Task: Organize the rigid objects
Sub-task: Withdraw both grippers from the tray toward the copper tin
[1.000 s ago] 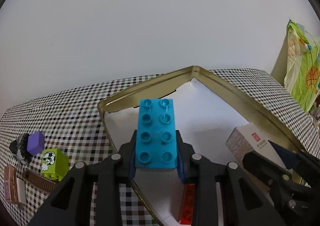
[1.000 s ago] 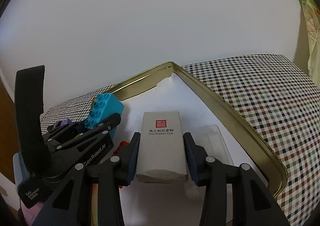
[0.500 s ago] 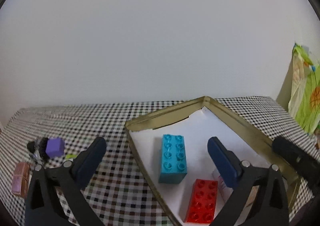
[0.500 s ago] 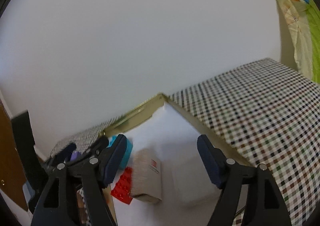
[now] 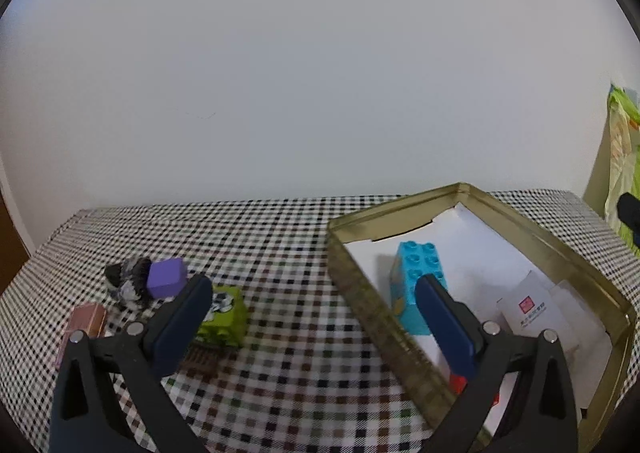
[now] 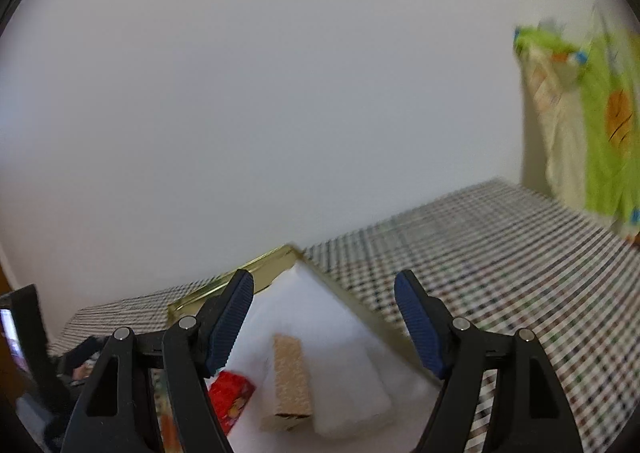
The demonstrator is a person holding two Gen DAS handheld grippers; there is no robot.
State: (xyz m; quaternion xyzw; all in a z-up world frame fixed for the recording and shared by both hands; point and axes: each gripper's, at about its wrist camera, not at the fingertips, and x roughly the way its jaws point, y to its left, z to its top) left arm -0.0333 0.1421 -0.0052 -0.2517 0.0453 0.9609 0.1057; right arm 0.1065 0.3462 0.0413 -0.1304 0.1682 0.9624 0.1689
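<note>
A gold tin tray lined with white paper sits on the checked tablecloth at the right. In it lie a cyan brick, a white paper box and a red brick. My left gripper is open and empty, above the cloth left of the tray. My right gripper is open and empty, above the tray, over the box and the red brick. Left of the tray lie a green block, a purple cube and a pink-brown block.
A dark furry object lies behind the purple cube. A brown strip lies in front of the green block. A green patterned cloth hangs at the far right. The wall stands close behind the table.
Both grippers opened and let go: the cyan brick and the white box now lie in the tray. Both grippers pulled back and up; the left swung leftward over the cloth.
</note>
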